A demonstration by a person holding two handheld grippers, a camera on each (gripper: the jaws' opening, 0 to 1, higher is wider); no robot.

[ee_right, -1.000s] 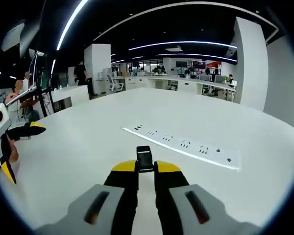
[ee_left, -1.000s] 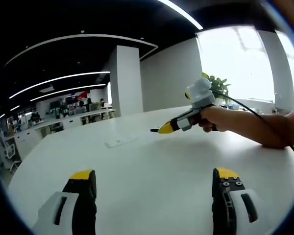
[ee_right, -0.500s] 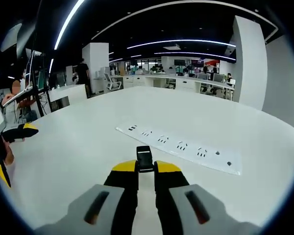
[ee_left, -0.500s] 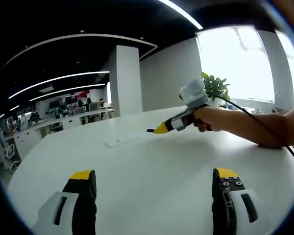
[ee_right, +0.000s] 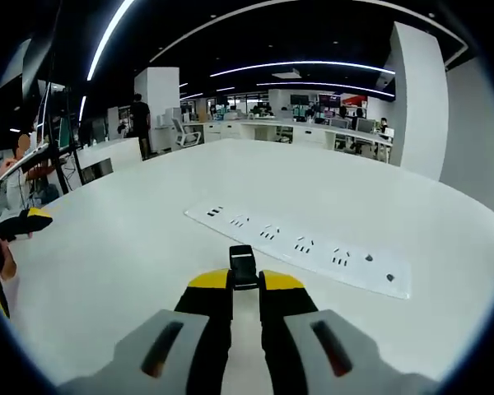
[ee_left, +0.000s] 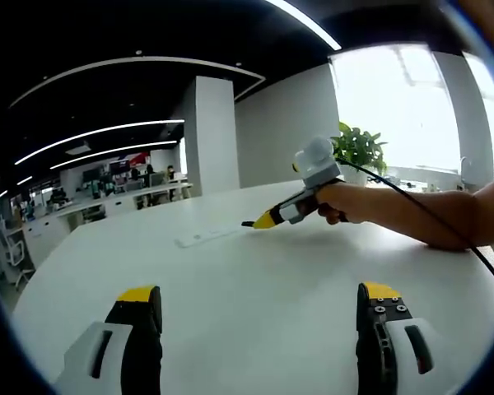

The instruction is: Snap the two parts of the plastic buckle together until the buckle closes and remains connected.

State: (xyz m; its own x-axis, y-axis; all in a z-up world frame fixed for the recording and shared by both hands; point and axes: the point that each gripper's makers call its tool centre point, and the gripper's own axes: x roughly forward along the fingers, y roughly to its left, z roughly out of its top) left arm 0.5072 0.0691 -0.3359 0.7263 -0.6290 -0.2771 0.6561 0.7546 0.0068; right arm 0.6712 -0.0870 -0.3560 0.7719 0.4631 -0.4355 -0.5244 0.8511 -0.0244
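Left gripper: jaws stand wide apart, nothing between them, hovering over bare white table. It also enters the right gripper view at the far left edge, one yellow-tipped jaw visible.
Socket strip: a flat white panel set into the table, lying just beyond the right gripper's tips in the right gripper view; in the left gripper view it sits as a small pale bar near the table's middle.
Right gripper: jaws pinched narrow on a small black buckle part, which pokes out just past the yellow tips. From the left gripper view it is held by a hand above the table, pointing toward the strip.
Buckle, held half: gripped and lifted, ready for mating, as far as I can judge.
Buckle, other half: I cannot tell where it is.
Progress: early, by my judgement. One part is in hand; nothing is joined.
Left to do: the empty left gripper has to take the second part, the two halves must be lined up nose to socket, then pushed together until they latch.
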